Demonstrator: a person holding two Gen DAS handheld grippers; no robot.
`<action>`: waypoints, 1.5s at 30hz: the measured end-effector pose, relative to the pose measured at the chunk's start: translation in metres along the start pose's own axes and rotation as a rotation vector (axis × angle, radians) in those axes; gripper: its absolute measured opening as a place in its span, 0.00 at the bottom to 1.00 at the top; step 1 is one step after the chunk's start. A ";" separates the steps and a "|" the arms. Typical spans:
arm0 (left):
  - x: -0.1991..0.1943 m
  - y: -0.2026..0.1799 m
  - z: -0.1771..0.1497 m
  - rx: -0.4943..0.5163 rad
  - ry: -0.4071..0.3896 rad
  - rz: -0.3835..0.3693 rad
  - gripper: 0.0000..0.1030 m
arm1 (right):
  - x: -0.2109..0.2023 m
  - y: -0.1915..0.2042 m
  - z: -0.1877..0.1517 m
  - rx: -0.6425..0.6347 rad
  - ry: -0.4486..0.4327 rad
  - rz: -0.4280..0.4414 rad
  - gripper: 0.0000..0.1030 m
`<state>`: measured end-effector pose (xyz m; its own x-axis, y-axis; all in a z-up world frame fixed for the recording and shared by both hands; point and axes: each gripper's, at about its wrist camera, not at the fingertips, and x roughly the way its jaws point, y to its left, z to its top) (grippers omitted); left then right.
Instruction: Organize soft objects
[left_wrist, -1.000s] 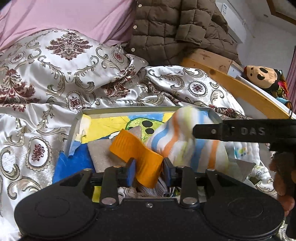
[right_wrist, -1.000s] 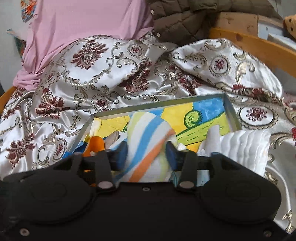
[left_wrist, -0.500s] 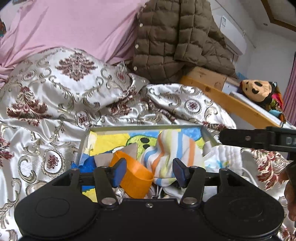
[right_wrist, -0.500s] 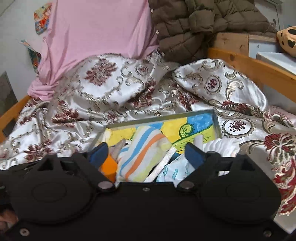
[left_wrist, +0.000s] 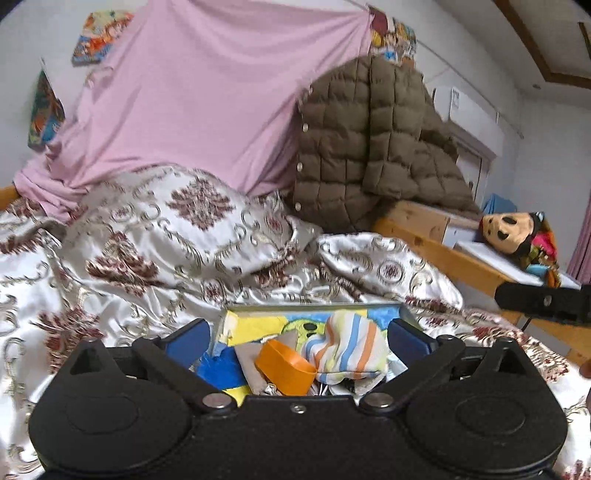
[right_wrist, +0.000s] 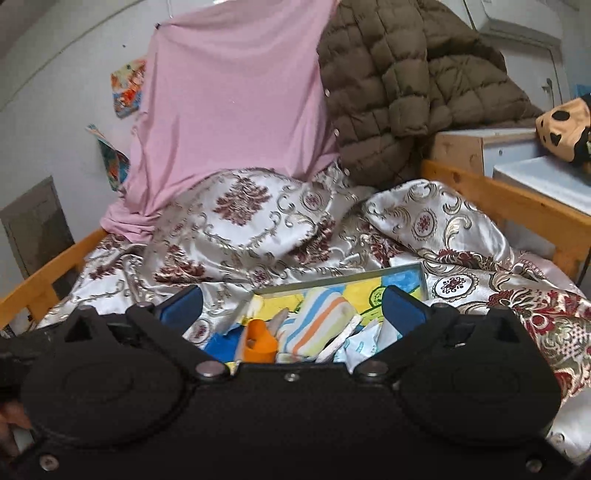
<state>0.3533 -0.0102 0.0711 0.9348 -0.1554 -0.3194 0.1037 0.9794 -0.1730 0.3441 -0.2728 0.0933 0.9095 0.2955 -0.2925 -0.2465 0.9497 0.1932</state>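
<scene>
The striped cloth (left_wrist: 347, 347) and the orange band (left_wrist: 286, 365) now lie loose in the tray (left_wrist: 314, 307), among other soft pieces: a grey cloth (left_wrist: 249, 360) and, in the right wrist view, white folded cloths (right_wrist: 354, 341). A second ago the left hand-held gripper (left_wrist: 297, 341) pinched the orange band and the right hand-held gripper (right_wrist: 291, 308) squeezed the striped cloth. Both have since let go and drawn back and upward, so the tray looks smaller and lower in each view. The left one's jaws are opening with nothing between the pads; the tray's contents merely show through the gap. The right one's jaws are opening too, also on nothing.

I judge that this pair of items has been delivered and that the hands are free for the next pick. The pile in the tray looks heaped rather than neat, so some tidying may remain.

The tray sits on a rumpled satin quilt (left_wrist: 147, 258) covering the bed, whose wooden rail (right_wrist: 509, 201) runs along the right. Behind it a pink sheet (left_wrist: 207, 99) and a brown quilted jacket (left_wrist: 376, 147) hang against the wall. A plush toy (left_wrist: 517, 236) lies on a white ledge past the rail, well apart from the tray. In the left view, part of the right hand-held gripper juts in from the right edge.

Nothing blocks access to the tray. The quilt's folds rise near its far edge, and the slippery, uneven bedding could let it tilt.
</scene>
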 end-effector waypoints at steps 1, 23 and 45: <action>-0.008 -0.002 0.001 0.001 -0.010 0.004 0.99 | -0.009 0.003 -0.001 -0.002 -0.009 0.004 0.99; -0.180 -0.023 -0.062 0.005 -0.054 0.129 0.99 | -0.173 0.067 -0.073 -0.075 -0.086 -0.011 0.99; -0.252 -0.015 -0.135 -0.042 0.047 0.222 0.99 | -0.244 0.104 -0.159 -0.092 0.009 -0.087 0.99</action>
<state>0.0704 -0.0033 0.0283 0.9162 0.0570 -0.3966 -0.1182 0.9842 -0.1317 0.0436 -0.2295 0.0360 0.9257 0.2125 -0.3128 -0.1973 0.9771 0.0798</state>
